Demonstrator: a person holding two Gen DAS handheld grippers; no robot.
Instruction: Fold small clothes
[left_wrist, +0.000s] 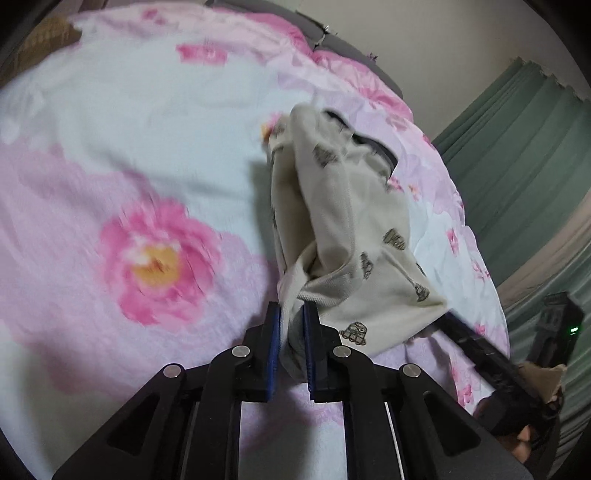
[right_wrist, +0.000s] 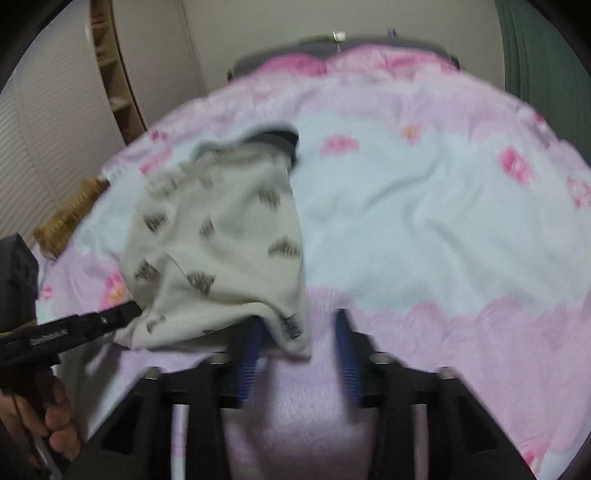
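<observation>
Cloth first: the cream printed garment (left_wrist: 343, 236) hangs bunched above the flowered bed (left_wrist: 110, 155), one edge pinched in the left gripper (left_wrist: 293, 325). The right gripper (right_wrist: 301, 354) stands half spread, nothing pressed between its pads, the hem draped over one finger. Folding is midway, I judge; next it needs a fresh grasp on the free corner.

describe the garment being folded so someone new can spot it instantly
A pink floral bedspread covers the bed; the garment lies near its front edge, one end clamped in the left gripper, with the open right gripper at its hem. It is the only clothing there: small, cream, dotted with dark prints, with a dark grey band at its far opening.
</observation>
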